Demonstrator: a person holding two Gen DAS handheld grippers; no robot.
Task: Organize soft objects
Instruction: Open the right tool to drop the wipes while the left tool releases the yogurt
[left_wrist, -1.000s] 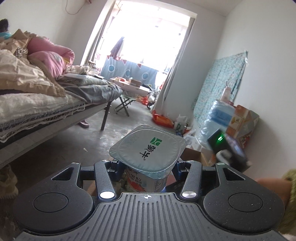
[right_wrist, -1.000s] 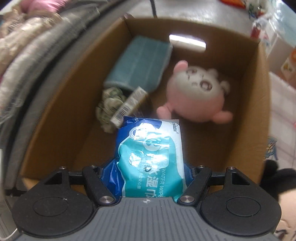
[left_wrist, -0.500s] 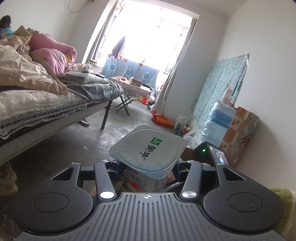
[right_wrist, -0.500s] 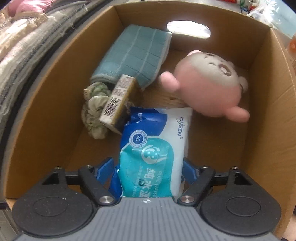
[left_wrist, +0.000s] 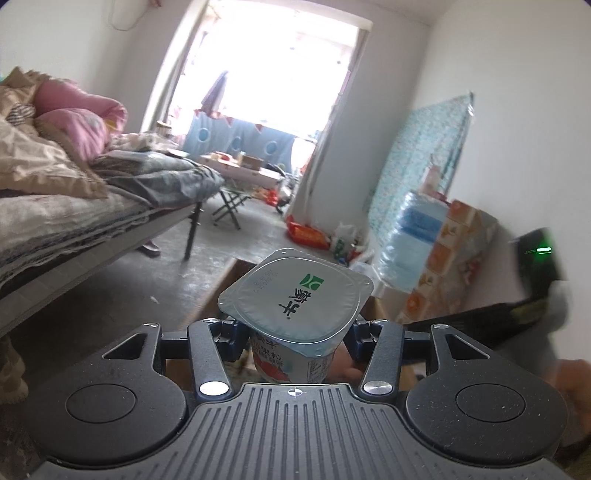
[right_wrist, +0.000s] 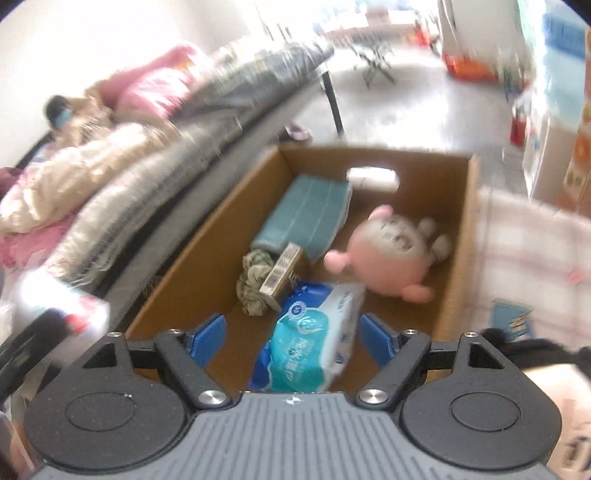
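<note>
Left wrist view: a bed heaped with pink and beige bedding occupies the left edge, a bright doorway lies beyond it, and bare concrete floor spreads below; at centre the left tool is closed part-way on a yogurt cup, its pads pressing the cup's sides beneath the foil lid, which is tilted toward the camera; farther right a large water bottle stands against a patterned carton by the wall, and a dark blurred device with a green light sits at the right edge. Right wrist view, blurred by motion: the same bed runs along the left, just beside an open cardboard box on the floor; inside the box, from left to right, lie a crumpled greenish cloth, a small barcoded carton leaning on it, a folded teal towel toward the far wall, a blue pack of wet wipes nearest the camera, and a pink plush toy against the right wall; the right tool hangs above the box with its jaws wide, having just been opening, its blue pads clear of the wipes pack on both sides and gripping nothing; a checked cloth lies to the right of the box
</note>
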